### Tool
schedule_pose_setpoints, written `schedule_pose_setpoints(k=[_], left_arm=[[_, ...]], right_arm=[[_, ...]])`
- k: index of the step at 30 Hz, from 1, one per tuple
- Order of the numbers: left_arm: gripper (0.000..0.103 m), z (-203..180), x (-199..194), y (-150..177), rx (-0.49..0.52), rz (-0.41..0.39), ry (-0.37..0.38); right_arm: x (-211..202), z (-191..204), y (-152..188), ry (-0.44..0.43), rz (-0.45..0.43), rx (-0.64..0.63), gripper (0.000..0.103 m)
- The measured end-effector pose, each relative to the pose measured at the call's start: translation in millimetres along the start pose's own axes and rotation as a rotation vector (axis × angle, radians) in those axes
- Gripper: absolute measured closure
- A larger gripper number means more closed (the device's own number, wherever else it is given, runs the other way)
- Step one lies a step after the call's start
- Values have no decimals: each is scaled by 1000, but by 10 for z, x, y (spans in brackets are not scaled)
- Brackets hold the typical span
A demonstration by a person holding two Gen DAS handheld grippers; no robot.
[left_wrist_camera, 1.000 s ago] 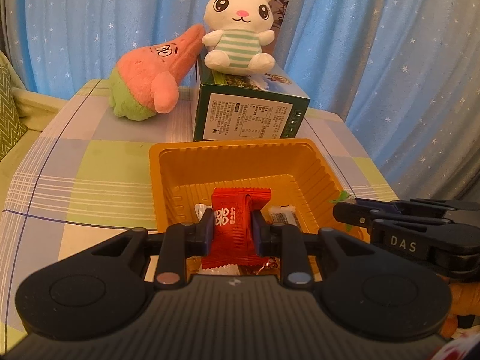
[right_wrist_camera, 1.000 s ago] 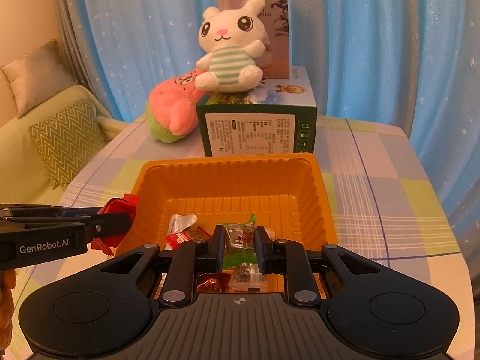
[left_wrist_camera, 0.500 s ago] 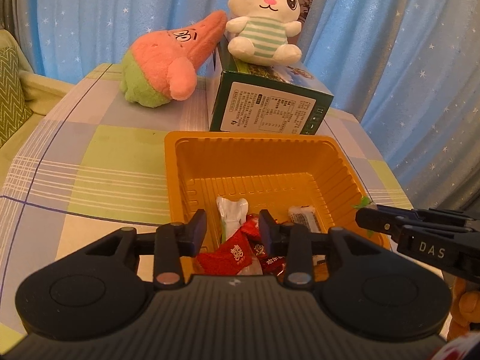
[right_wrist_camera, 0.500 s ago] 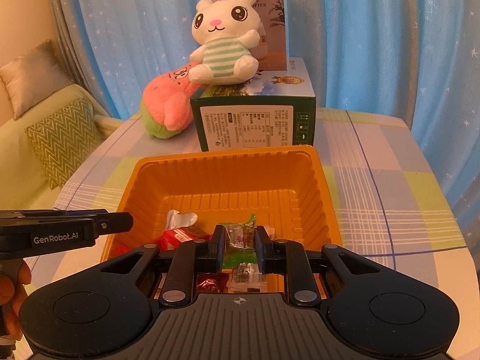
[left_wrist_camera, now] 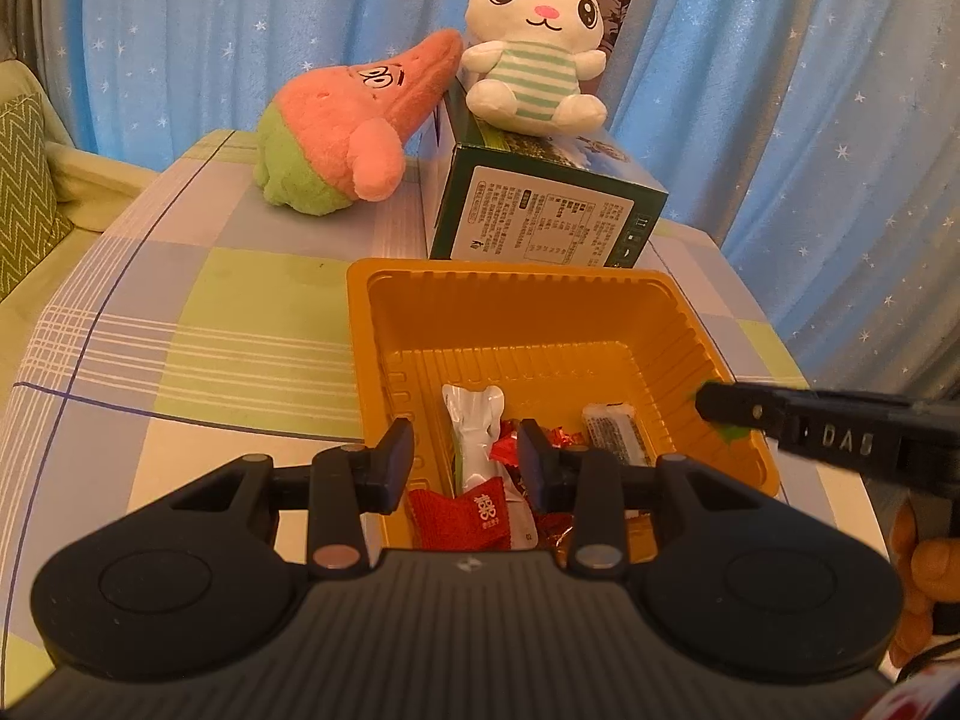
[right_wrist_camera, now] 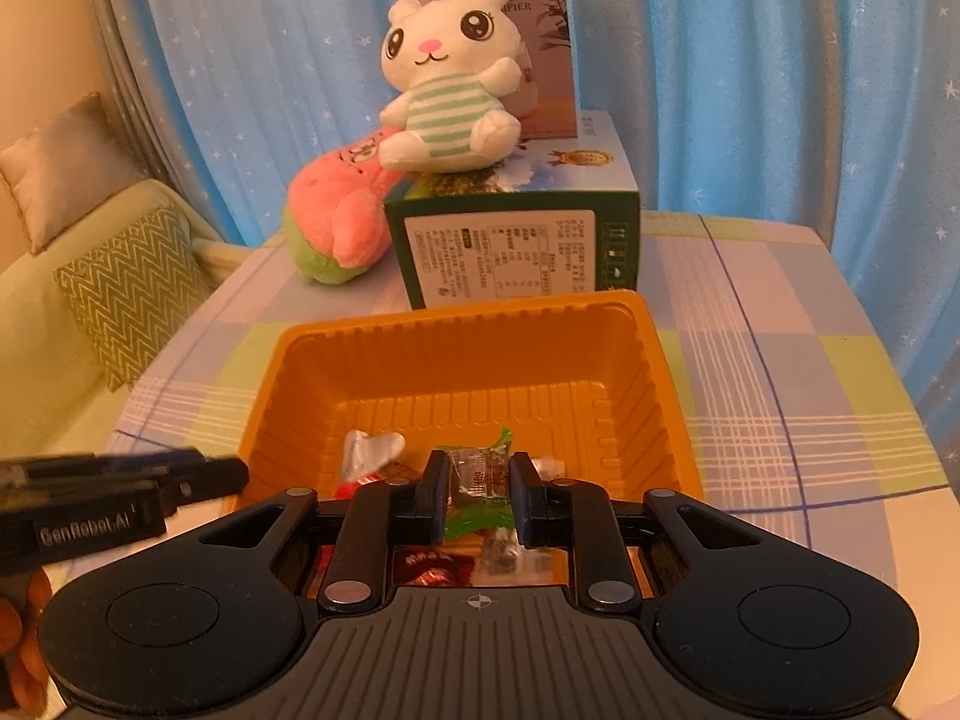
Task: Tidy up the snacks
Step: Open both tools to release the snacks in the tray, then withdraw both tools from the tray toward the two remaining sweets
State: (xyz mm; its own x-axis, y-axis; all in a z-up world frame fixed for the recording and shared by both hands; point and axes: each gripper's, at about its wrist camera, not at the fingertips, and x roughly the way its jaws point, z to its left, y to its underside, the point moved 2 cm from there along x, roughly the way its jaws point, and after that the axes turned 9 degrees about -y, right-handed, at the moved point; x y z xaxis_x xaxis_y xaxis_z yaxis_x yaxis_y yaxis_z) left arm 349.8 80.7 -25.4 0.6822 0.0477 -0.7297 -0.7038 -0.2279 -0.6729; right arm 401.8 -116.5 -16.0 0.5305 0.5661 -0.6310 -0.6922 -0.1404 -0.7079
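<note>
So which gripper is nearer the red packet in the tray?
Left. The left gripper hovers open right above the red packet; the right gripper is farther over, shut on a green-wrapped snack.

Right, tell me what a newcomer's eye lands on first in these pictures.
First the orange tray in the middle of the checked tablecloth, with wrapped snacks piled at its near end, a red packet among them. Behind it a white bunny plush sits on a green box, with a pink starfish plush leaning beside it. The right hand-held gripper is shut on a green-edged snack.
</note>
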Motion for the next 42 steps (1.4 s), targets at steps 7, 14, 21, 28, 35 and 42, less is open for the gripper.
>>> schedule_pose_setpoints(k=[7, 14, 21, 28, 35, 42], left_arm=[[59, 62, -127, 101, 6, -7, -7], [53, 50, -377, 274, 11, -17, -6], [46, -20, -777, 555, 26, -27, -10], [36, -45, -1215, 863, 0, -28, -12], [32, -97, -1574, 1124, -2, -36, -15], [29, -143, -1850, 1366, 28, -42, -24]], right_arm=[[-67, -42, -37, -39, -37, 50, 39], [-354, -78, 165, -8, -29, 99, 39], [-763, 39, 515, 15, -24, 145, 39], [-1201, 262, 828, 22, -42, 151, 39], [-1631, 425, 1144, 25, -62, 183, 39], [-1965, 570, 1486, 40, -66, 177, 39]])
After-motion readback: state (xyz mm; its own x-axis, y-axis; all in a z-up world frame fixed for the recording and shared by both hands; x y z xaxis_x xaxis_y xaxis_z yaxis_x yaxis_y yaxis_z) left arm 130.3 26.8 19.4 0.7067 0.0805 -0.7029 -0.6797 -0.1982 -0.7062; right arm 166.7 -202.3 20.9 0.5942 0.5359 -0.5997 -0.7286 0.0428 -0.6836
